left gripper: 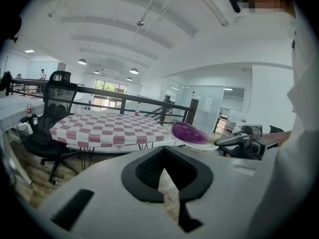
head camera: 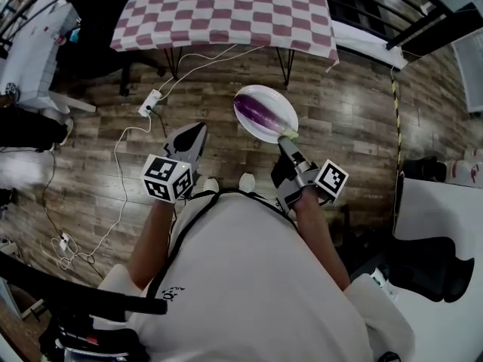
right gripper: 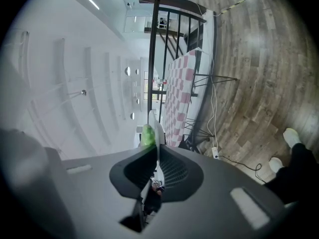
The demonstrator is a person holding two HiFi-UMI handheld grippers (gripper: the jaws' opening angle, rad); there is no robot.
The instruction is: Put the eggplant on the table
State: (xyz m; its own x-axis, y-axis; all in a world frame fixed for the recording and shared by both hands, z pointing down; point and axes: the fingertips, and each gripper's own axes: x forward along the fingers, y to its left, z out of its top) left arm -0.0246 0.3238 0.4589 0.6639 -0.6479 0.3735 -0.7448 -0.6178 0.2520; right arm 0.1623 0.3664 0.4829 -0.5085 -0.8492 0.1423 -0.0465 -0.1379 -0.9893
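A purple eggplant (head camera: 255, 111) with a green stem lies on a white oval plate (head camera: 281, 105). My right gripper (head camera: 285, 143) is shut on the plate's near rim and holds it out level above the wooden floor. In the right gripper view the plate (right gripper: 156, 126) shows edge-on between the jaws, with the green stem (right gripper: 147, 133) beside it. My left gripper (head camera: 198, 129) is shut and holds nothing, to the left of the plate. The left gripper view shows the eggplant (left gripper: 188, 132) short of the table (left gripper: 109, 128). That table (head camera: 219, 6), under a red-and-white checked cloth, stands ahead.
A black office chair (head camera: 98, 13) stands left of the table. A power strip (head camera: 149, 102) and white cables lie on the floor. A dark railing (head camera: 423, 21) runs behind at the right. A white desk (head camera: 445, 225) is at my right side.
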